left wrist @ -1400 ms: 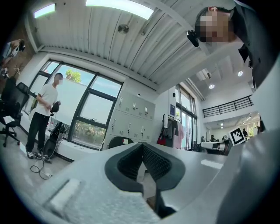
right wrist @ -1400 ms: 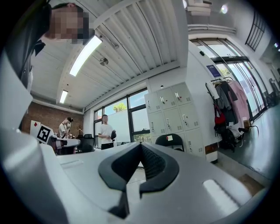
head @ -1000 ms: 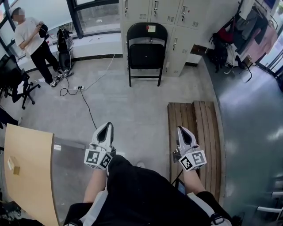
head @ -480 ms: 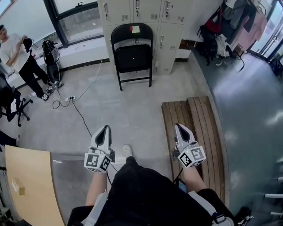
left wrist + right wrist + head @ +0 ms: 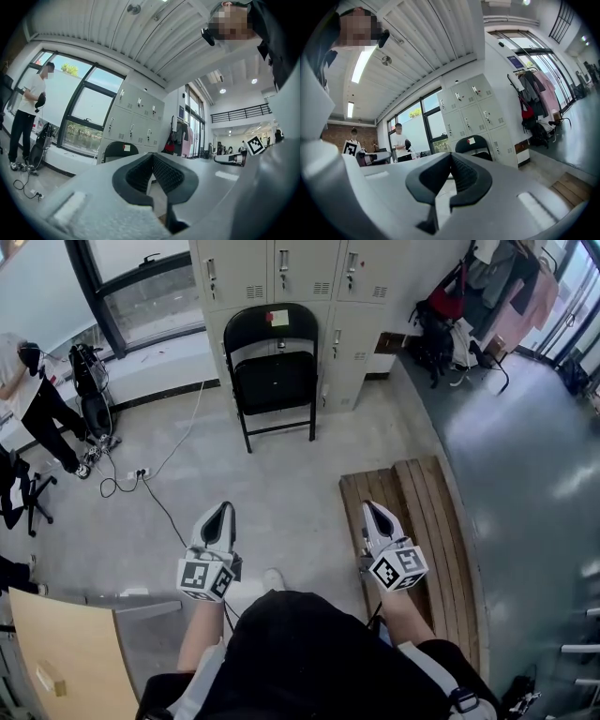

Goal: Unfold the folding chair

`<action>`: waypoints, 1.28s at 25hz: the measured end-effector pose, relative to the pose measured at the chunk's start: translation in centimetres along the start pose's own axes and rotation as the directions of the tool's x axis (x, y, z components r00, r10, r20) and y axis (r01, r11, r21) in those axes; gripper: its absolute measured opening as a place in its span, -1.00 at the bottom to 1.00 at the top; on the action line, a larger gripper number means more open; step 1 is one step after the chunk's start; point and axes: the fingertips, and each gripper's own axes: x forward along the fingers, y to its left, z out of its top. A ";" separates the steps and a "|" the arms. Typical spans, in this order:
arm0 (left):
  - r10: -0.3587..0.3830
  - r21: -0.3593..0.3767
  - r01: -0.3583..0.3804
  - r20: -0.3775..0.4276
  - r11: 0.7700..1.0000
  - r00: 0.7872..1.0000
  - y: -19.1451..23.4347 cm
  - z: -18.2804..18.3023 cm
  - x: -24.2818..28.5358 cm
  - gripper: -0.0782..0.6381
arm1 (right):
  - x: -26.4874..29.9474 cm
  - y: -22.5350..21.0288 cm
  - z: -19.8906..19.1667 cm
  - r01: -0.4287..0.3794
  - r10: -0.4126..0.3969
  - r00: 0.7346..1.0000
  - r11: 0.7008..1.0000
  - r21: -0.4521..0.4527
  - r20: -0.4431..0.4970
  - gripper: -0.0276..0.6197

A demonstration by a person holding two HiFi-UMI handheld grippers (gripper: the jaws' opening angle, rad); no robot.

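Left hand-held gripper (image 5: 226, 510) and right hand-held gripper (image 5: 370, 510) both pressed together, empty; folding chair (image 5: 274, 371) well off at twelve o'clock, so best spread them before reaching its seat.

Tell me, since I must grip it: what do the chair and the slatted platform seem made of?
Chair: probably black-painted metal, judging by its thin tubular legs; the seat looks matte, possibly padded. Platform: bare wood, with brown planks and visible seams.

No legible text. The sticker (image 5: 277, 318) on the folding chair (image 5: 274, 381) backrest and the blue wall sign (image 5: 513, 61) are too small to read.
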 end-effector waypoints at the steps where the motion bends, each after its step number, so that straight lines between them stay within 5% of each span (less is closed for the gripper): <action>1: -0.004 0.003 0.004 -0.001 1.000 1.000 0.9 0.1 0.7 -0.77 | 1.2 0.1 0.1 0.003 -0.003 1.000 1.000 -0.001 0.001 -0.90; 14: 0.002 0.016 -0.002 0.010 1.000 1.000 10.5 1.0 6.6 -0.78 | 13.3 0.9 -0.3 0.019 -0.019 0.999 1.000 0.004 -0.034 -0.90; 23: 0.039 0.004 -0.039 0.000 0.999 0.999 15.8 -0.3 14.1 -0.77 | 24.5 -5.0 -0.7 0.046 -0.044 0.998 0.998 0.044 -0.048 -0.90; 32: 0.111 -0.008 -0.111 0.060 0.994 0.992 21.6 2.3 24.7 -0.77 | 38.4 -10.8 2.1 -0.036 0.039 0.998 0.995 0.092 -0.040 -0.90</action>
